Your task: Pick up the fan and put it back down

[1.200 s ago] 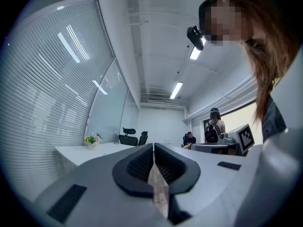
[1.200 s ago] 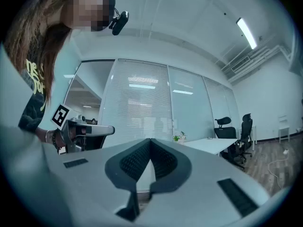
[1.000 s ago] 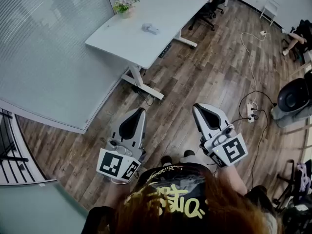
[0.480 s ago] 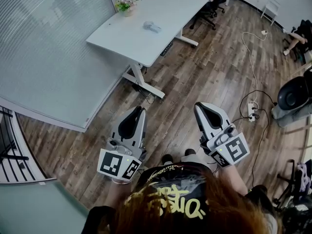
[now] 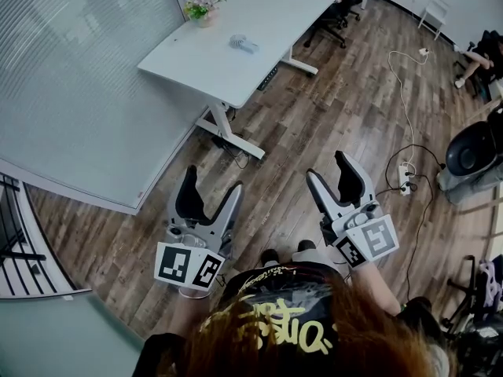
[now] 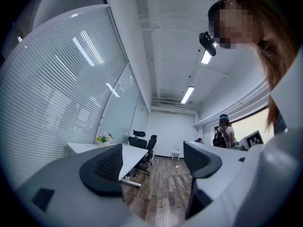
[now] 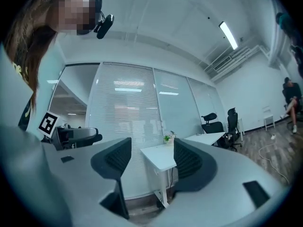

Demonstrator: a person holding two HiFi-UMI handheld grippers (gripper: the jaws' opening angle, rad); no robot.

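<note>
Both claws are off the task right now. Left gripper point(image 5: 213, 181) has just been opening: jaws are spread wide, and I see only floor and room between the pads. Right gripper point(image 5: 325, 166), at 3 o'clock of the left one, has also just been opening: jaws well apart and holding nothing. Its own view shows the desk edge and the blinds through the gap, far off.

Both grippers sit low in the head view, over the wood floor point(image 5: 314, 124), pointing roughly toward 12 o'clock.

The fan point(image 5: 244, 45) is a small handheld one lying flat on the white desk point(image 5: 206, 67). It's at about 12 o'clock from the left gripper and well apart from both claws, so there's no contact. It lies near the middle of the desktop.

A flower pot point(image 5: 200, 8) is at 10 o'clock of the fan, close to the desk's far corner, against the glass partition with blinds point(image 5: 78, 77). A black office chair point(image 5: 339, 10) is at 2 o'clock of the fan, past the desk end.

A power strip point(image 5: 406, 181) with cables lies on the floor at 3 o'clock of the right gripper.
</note>
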